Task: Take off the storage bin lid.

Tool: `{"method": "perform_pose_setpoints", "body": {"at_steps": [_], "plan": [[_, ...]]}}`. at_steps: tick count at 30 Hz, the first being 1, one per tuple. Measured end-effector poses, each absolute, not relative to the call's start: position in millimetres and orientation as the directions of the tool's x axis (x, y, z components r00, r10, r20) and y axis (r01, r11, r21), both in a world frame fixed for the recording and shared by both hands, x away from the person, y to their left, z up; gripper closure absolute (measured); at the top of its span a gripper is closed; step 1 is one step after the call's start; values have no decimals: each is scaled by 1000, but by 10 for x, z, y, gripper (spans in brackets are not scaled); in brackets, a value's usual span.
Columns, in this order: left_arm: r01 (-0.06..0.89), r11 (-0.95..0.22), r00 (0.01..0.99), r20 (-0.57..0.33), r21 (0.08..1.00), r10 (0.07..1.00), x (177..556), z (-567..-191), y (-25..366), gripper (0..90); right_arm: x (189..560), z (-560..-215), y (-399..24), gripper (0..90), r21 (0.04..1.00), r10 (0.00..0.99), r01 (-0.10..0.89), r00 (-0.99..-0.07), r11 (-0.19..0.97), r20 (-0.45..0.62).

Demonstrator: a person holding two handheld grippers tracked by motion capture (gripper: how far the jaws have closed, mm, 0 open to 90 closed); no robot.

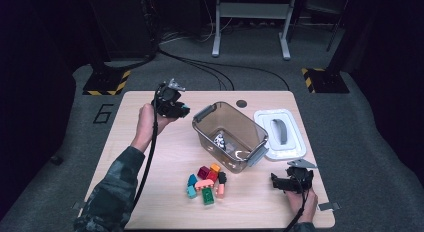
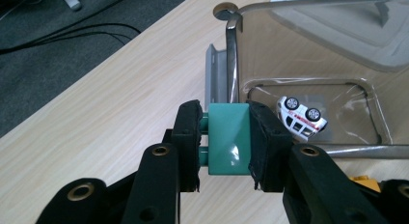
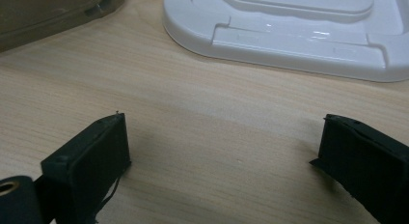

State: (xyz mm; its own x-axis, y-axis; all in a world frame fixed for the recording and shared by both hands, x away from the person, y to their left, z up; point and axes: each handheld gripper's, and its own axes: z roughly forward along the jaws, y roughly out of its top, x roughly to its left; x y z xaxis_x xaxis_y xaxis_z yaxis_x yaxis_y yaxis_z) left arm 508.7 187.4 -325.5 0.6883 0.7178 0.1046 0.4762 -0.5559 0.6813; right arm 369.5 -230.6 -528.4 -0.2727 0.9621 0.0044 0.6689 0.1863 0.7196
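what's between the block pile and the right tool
Nothing: in the high view, bare tabletop separates the block pile from the right tool, whose jaws stand open and empty.

A light wooden table stands on grey carpet in a dark room. Black cables trail across the floor toward a grey metal frame; yellow-black hazard-striped bases flank the table's far corners

You had a light wood table with a clear bin in the middle, its white lid lying flat just beside it, and a little pile of colored blocks near your edge.
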Motion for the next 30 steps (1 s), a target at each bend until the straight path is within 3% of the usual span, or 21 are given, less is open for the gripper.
{"method": "perform_pose_setpoints", "body": {"at_steps": [14,30], "plan": [[454,-583,719,110,673,687,5158,-3212,1573,676,3695,-5284,-2306,30,719,962,669,-272,186,5],[486,-622,757,60,614,651,5245,-3498,1310,675,3695,-5284,-2307,29,720,962,669,-274,187,4]]}}
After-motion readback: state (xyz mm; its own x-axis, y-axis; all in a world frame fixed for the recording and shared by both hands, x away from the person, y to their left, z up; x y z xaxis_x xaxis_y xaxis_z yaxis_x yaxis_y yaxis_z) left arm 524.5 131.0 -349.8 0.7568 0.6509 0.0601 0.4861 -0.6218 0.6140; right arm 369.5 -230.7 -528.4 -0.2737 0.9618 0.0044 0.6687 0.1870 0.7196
